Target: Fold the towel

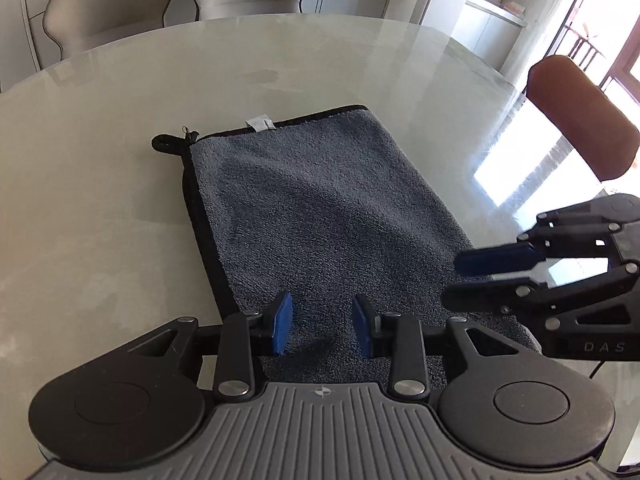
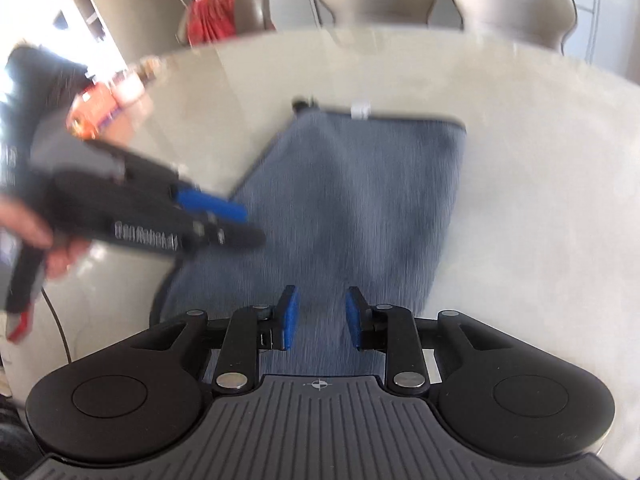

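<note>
Mostly the trouble is blur: the right wrist view is smeared, so the towel (image 2: 352, 200) reads only as a soft blue-grey shape and its weave and edging are hard to make out. The left wrist view is sharp and shows the same towel (image 1: 320, 216) lying folded flat on the pale glossy worktop (image 1: 100, 200), with a black trim, a small black loop (image 1: 166, 144) at the far left corner and a white tag (image 1: 260, 123) on the far edge. Its near edge is cut off behind the tool bodies in both views.

The left claw (image 1: 322, 324) hangs over the near part of the towel, its blue pads apart and nothing between them: released. The right claw (image 2: 319, 317) likewise stands parted over the cloth, empty.

Each view catches the other tool from the side. The left view shows the right claw at the towel's right edge, partly cut off by the frame. The right view alone shows a hand (image 2: 36, 236) on the left tool's handle, blurred, and a red cloth (image 2: 218, 16) draped on a chair. An orange-brown chair back (image 1: 580, 116) appears only in the left view.
</note>
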Demonstrator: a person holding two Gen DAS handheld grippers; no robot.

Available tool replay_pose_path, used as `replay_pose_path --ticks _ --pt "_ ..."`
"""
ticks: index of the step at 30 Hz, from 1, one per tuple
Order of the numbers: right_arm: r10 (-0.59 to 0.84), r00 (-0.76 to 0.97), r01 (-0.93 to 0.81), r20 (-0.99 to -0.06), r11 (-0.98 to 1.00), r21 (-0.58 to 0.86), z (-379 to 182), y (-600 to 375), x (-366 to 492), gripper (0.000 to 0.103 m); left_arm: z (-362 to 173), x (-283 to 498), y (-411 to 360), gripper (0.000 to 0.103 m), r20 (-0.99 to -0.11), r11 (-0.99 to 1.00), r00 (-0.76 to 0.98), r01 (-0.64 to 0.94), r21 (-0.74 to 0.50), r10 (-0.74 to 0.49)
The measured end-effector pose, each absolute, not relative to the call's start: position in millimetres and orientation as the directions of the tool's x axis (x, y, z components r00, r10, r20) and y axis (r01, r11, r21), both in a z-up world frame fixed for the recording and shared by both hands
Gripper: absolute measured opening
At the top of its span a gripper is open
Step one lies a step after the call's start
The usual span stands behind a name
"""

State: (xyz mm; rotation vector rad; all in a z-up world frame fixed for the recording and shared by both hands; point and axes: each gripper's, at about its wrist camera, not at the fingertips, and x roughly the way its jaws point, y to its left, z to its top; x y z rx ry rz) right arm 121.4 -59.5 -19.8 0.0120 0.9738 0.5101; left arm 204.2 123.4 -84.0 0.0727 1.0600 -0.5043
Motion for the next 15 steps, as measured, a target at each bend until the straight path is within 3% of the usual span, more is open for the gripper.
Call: replay_pose_path --ticks 6,11,13,15 --pt "0.52 0.406 -0.492 -0.751 0.817 0.299 -39 -54 155 0.027 -87 202 122 0.035 -0.849 0.881 0.39 0.444 -0.165 -0.356" --pt "0.468 0.433 -0.42 -0.77 0.861 0.287 -46 -77 166 0.01 -87 203 123 0.035 -0.852 0.879 0.383 0.446 -0.168 -0.357" --pt "0.439 0.448 -0.391 -0.778 0.879 0.271 -44 -89 169 0.01 -86 206 123 0.034 -0.854 0.883 0.38 0.437 -0.171 -0.354" --pt "0.428 0.451 -0.383 -0.783 0.885 0.263 -40 -92 174 0.017 -81 212 121 0.035 -0.842 0.885 0.408 0.437 -0.16 -0.354"
